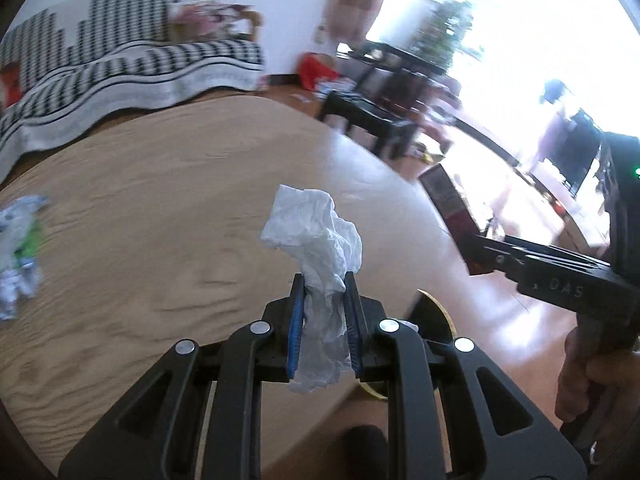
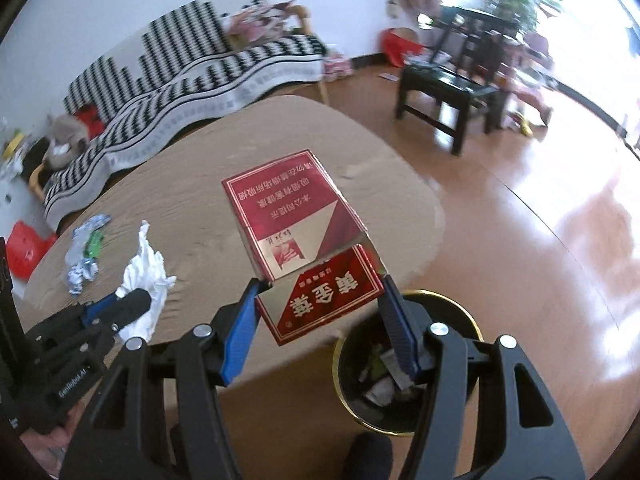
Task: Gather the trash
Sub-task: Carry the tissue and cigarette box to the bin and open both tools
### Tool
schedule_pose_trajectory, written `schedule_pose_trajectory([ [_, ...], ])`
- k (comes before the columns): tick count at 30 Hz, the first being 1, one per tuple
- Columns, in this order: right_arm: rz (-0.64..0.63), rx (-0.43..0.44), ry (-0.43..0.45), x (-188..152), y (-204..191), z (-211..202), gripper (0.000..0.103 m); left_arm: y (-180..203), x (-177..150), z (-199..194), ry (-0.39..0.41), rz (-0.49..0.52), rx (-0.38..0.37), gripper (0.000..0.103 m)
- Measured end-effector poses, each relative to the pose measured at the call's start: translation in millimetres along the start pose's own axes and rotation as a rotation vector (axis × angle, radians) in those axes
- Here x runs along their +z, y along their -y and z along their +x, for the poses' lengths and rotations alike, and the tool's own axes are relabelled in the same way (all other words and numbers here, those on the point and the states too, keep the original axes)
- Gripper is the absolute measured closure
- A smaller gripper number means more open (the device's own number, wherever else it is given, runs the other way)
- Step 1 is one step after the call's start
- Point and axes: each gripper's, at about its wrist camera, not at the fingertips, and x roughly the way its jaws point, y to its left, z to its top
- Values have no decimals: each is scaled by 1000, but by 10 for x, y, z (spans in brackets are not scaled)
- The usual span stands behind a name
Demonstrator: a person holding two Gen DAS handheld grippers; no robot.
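Observation:
My left gripper (image 1: pixel 323 286) is shut on a crumpled white tissue (image 1: pixel 316 232) and holds it above the wooden table (image 1: pixel 160 200); it also shows in the right wrist view (image 2: pixel 120 304) with the tissue (image 2: pixel 146 272). My right gripper (image 2: pixel 320 292) is shut on a red cigarette box (image 2: pixel 300 232) with an open lid, held over the table's front edge. A black trash bin with a gold rim (image 2: pixel 400 360) stands on the floor just below and right of it, with trash inside. Crumpled wrappers (image 1: pixel 20 248) (image 2: pixel 86 252) lie on the table's left.
A sofa with a black-and-white cover (image 2: pixel 192 80) stands behind the table. A dark chair (image 2: pixel 452 88) stands on the wooden floor to the right. The bin's rim (image 1: pixel 436 312) peeks out beside the table. Red bags lie by the wall (image 2: pixel 396 46).

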Motion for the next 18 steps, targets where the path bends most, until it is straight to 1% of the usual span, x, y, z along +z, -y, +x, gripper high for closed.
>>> schedule_pose_trajectory([
  [4, 62, -36, -10, -129, 447, -86, 45, 415, 4, 271, -32, 50, -63, 85],
  [10, 134, -63, -52, -349, 991, -124, 45, 838, -90, 646, -83, 113, -120, 85],
  [15, 186, -65, -102, -473, 1265, -62, 45, 1069, -212, 866, -131, 151, -145, 85],
  [18, 204, -58, -121, -509, 1340, -37, 45, 1143, -282, 989, -161, 169, -156, 85],
])
